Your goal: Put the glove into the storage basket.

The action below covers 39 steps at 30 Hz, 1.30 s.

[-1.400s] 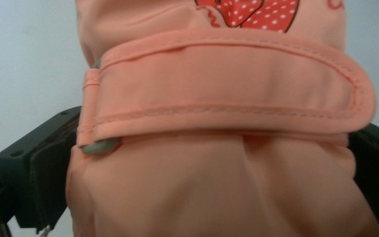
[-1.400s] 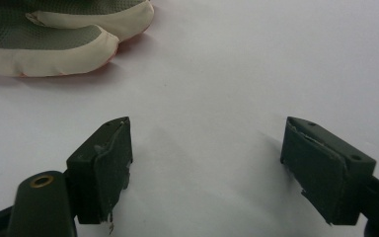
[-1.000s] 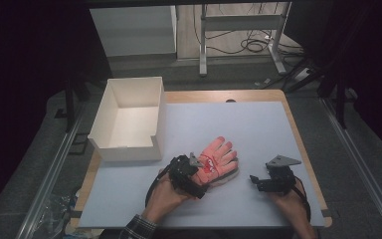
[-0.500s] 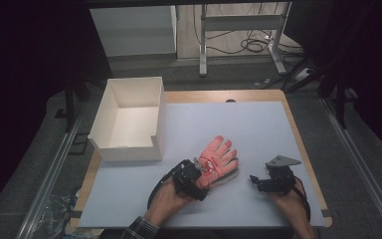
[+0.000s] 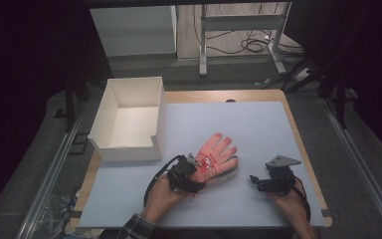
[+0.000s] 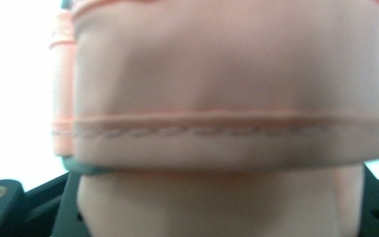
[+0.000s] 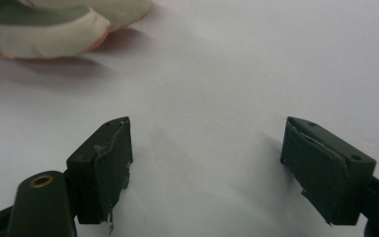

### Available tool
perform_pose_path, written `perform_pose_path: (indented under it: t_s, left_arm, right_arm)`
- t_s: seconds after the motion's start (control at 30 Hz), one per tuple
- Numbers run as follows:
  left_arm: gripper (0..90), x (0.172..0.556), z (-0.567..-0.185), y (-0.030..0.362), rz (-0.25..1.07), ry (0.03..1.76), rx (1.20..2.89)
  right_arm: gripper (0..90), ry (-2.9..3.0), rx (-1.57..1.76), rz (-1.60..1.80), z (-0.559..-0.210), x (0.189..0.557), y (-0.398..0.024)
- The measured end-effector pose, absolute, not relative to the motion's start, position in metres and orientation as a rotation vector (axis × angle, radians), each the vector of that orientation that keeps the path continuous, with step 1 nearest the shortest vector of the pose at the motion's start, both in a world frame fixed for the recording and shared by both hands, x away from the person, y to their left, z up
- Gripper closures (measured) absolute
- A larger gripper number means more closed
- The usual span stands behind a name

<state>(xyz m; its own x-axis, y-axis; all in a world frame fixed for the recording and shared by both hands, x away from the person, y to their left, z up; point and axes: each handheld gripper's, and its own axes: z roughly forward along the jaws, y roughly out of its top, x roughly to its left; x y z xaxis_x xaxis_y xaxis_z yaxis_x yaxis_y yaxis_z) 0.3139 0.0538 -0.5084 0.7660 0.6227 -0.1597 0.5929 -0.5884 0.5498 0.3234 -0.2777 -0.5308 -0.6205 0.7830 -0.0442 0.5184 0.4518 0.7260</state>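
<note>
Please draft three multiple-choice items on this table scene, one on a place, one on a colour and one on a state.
1. Where does the white box stand?
A. far left of the table
B. near right corner
C. on the glove

2. What colour is the glove?
A. blue
B. salmon pink
C. black

3. How do the right hand-held gripper's jaws stand?
A. shut on the glove
B. shut on nothing
C. open over bare table

Answers:
1 A, the box sits at the far left edge in the high view.
2 B, its fabric is pink.
3 C, the right gripper view shows a wide gap with nothing between.
</note>
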Motion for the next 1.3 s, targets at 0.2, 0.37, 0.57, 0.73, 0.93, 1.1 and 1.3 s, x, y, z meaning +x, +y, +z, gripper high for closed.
perform_pose_path:
  t_s: [0.2, 0.37, 0.57, 0.73, 0.93, 1.1, 1.3]
  left_arm:
    - [45.7, 0.321, -0.5, 0.057, 0.107, 0.933, 2.344]
    - [45.5, 0.328, -0.488, 0.059, 0.131, 0.939, 2.337]
    - [45.3, 0.342, -0.472, 0.062, 0.142, 0.973, 2.315]
    - [45.1, 0.354, -0.457, 0.062, 0.167, 1.001, 2.301]
    - [44.8, 0.368, -0.441, 0.061, 0.187, 1.023, 2.289]
    - [44.5, 0.378, -0.428, 0.061, 0.203, 1.044, 2.278]
    - [44.3, 0.391, -0.413, 0.065, 0.224, 1.073, 2.281]
  right_arm:
    - [20.1, 2.333, 1.102, 0.976, -0.531, 0.323, -0.278]
    - [20.2, 2.333, 1.101, 0.976, -0.531, 0.323, -0.278]
    - [20.2, 2.333, 1.1, 0.976, -0.531, 0.323, -0.278]
    - [20.2, 2.333, 1.1, 0.976, -0.531, 0.323, -0.278]
    - [20.2, 2.333, 1.099, 0.976, -0.531, 0.323, -0.278]
    - [20.2, 2.334, 1.098, 0.977, -0.531, 0.323, -0.278]
    - [20.2, 2.331, 1.098, 0.98, -0.531, 0.323, -0.278]
